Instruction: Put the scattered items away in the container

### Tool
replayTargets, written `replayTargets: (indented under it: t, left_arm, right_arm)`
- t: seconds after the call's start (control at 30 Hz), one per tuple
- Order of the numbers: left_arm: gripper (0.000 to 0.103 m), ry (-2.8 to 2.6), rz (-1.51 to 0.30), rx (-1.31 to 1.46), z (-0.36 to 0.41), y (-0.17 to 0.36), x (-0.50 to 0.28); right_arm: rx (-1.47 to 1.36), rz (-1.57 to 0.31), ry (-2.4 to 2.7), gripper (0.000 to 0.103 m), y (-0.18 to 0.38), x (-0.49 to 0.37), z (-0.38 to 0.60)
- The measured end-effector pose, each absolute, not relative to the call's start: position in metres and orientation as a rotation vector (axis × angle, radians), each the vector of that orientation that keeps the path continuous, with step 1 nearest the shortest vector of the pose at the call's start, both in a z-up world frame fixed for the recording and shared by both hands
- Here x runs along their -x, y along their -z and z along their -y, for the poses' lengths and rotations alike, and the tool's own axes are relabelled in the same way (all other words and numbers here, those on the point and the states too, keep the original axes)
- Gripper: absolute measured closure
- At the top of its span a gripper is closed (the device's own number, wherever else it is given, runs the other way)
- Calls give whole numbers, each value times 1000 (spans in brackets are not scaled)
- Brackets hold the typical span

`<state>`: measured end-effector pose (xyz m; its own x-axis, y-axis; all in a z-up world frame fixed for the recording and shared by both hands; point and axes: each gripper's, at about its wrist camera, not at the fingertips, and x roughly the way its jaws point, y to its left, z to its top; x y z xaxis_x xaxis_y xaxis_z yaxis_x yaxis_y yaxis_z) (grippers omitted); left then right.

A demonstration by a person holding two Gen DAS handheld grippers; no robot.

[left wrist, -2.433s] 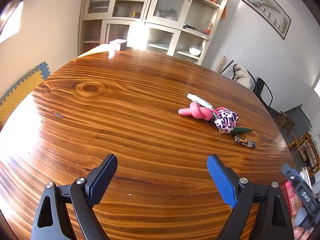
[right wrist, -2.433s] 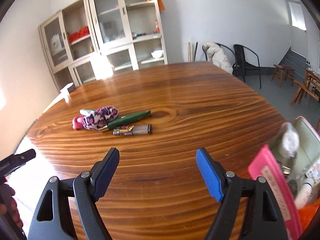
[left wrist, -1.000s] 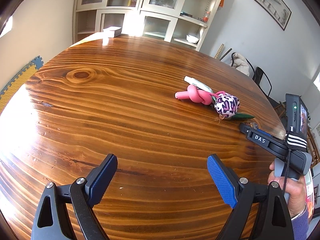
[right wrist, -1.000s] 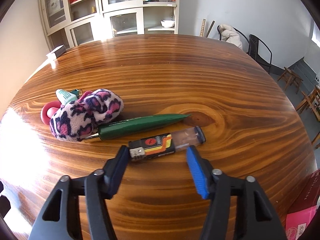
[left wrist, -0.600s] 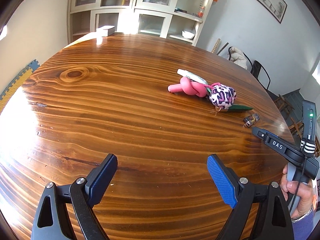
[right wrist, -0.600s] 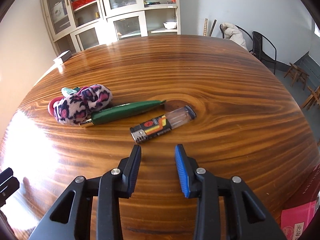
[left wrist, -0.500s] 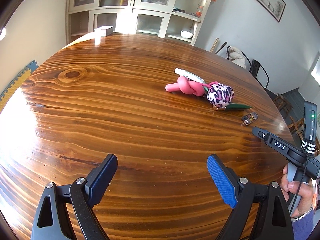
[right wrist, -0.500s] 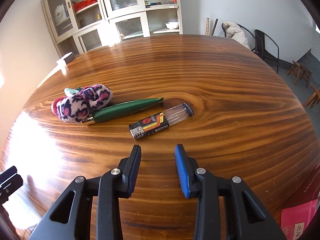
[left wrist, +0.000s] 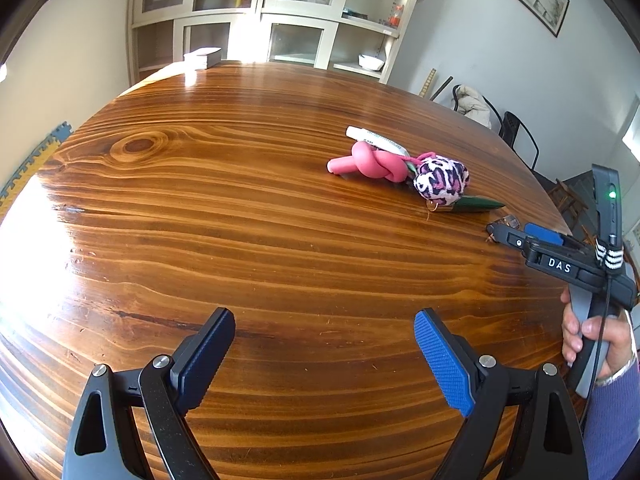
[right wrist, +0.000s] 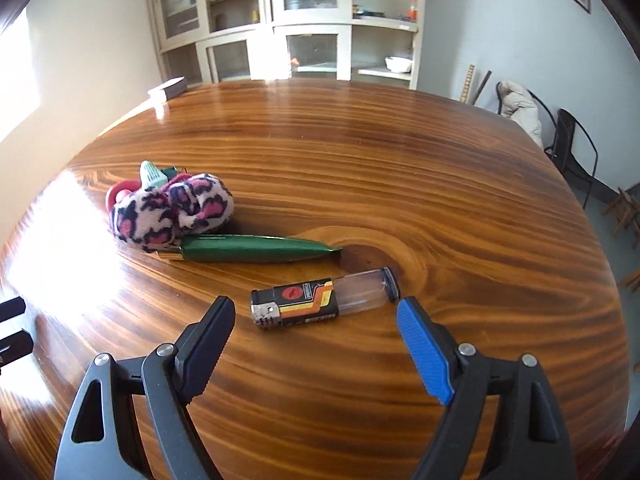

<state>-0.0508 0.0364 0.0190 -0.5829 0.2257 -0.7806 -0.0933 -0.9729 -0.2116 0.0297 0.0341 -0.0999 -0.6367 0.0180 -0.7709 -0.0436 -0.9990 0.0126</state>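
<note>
Now the right hand-held gripper (right wrist: pixel 316 320) is opening around the lighter (right wrist: pixel 324 302), which lies untouched on the bench (right wrist: pixel 400 184) at twelve o'clock; previously nearly closed, it looks ready to grasp. Left hand-held gripper (left wrist: pixel 320 336) spread, empty.

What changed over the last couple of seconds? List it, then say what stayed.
The right tool came in over the lighter, narrowed short of it, and its jaws are now opening wide with the lighter just ahead of the tips, untouched by the pads. The lighter has swung a little on the table. The left tool stayed wide open and empty; the leopard-print pouch and green pen kept their places.
</note>
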Motion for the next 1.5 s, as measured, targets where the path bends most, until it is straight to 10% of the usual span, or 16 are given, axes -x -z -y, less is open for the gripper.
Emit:
replayTargets:
  t: [0.33,0.4,0.6,0.77,0.93,1.5]
  left_arm:
    - [10,-2626,202,1351,-39,-13,54]
    - [10,-2610,231,1349,-39,-14,57]
    - [10,-2605,268,1300,-42,-24,69]
    - [10,-2630,311,1297,-40,-27,88]
    - [10,-2668,345,1258,-43,-34,120]
    - [10,-2518,238,1196,-117,-39,157]
  right_arm:
    - [1401,33,-2846,19,110,-19,-34]
    - [1381,27,-2857,42,108,-20,-34]
    - [1351,-18,-2837,61,109,-24,-30]
    - [1349,-20,-2837,61,109,-29,-31]
    - [1367,-6,-2825,31,110,-32,-30]
    - [1345,-97,-2804,26,109,-26,-42]
